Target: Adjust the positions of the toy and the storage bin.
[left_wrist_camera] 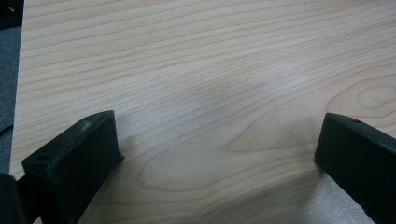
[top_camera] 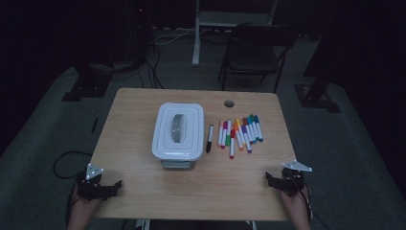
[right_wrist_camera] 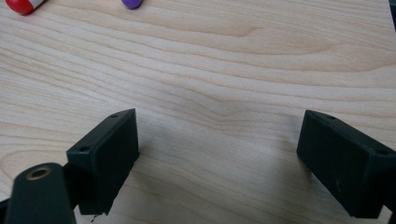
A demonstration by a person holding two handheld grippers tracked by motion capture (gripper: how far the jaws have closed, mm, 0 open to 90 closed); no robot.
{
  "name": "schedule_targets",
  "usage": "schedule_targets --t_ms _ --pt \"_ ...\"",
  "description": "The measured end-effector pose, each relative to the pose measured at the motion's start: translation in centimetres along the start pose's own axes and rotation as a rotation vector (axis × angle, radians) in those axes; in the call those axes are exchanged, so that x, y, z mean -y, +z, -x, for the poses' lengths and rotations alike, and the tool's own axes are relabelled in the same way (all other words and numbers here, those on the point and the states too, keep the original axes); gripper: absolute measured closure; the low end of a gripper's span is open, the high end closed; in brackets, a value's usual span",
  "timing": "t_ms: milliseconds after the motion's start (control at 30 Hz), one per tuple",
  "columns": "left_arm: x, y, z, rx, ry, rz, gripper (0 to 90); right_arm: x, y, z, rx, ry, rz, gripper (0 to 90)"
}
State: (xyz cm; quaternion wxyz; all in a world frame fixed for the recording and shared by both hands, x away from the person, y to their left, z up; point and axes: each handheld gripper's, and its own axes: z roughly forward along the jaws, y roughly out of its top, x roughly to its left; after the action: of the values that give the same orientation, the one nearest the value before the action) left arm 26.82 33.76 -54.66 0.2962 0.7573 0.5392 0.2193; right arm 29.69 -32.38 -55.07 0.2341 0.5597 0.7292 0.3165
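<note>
A: Where is the box point(top_camera: 178, 135)?

B: In the middle of the bench point(top_camera: 143, 191), lid on, with a grey handle on top. A black marker point(top_camera: 209, 138) lies just right of it, and a row of coloured markers point(top_camera: 240, 134) lies beyond that, side by side.

A: And the grippers?

B: The left gripper point(top_camera: 111, 187) sits at the near left corner of the bench, well apart from the box. In its own view its jaws stand wide apart over bare wood, nothing between them. The right gripper point(top_camera: 274, 181) is at the near right edge, jaws likewise spread and empty.

A: Anything close to the right one?

B: Its own view shows a red cap point(right_wrist_camera: 23, 5) and a purple cap point(right_wrist_camera: 132, 3) at the top edge, apart from its jaws.

A: Behind the bench?

B: A dark folding chair point(top_camera: 256, 52) on grey floor.
</note>
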Motion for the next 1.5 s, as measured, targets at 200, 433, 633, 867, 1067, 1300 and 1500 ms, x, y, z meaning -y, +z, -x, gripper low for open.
schedule_targets --t_ms 200,433,633,867,1067,1300,1500 --pt "0.0 0.0 0.0 0.001 0.001 -0.001 0.5 0.0 0.0 0.0 0.001 -0.001 -0.001 12.4" --pt "-0.2 0.1 0.3 -0.011 -0.011 -0.001 0.5 0.0 -0.1 -0.2 0.015 0.016 -0.002 12.4" --pt "-0.7 0.7 0.7 0.014 0.015 -0.001 0.5 0.1 -0.1 -1.0 0.032 0.033 -0.001 12.3" --pt "-1.7 1.1 1.0 0.082 -0.002 0.05 0.6 -0.2 0.2 -2.0 -0.002 -0.003 -0.001 12.3" --pt "-2.5 1.6 1.0 0.067 0.036 0.04 1.2 -1.8 0.7 -3.3 -0.028 -0.032 0.002 12.4" --pt "-3.7 2.5 1.2 0.068 0.063 0.054 1.2 -5.3 1.7 -5.4 -0.059 -0.054 0.062 12.4" --pt "-5.4 3.7 1.5 0.086 0.055 0.058 1.1 -8.0 3.0 -7.8 -0.054 -0.114 0.109 12.4"
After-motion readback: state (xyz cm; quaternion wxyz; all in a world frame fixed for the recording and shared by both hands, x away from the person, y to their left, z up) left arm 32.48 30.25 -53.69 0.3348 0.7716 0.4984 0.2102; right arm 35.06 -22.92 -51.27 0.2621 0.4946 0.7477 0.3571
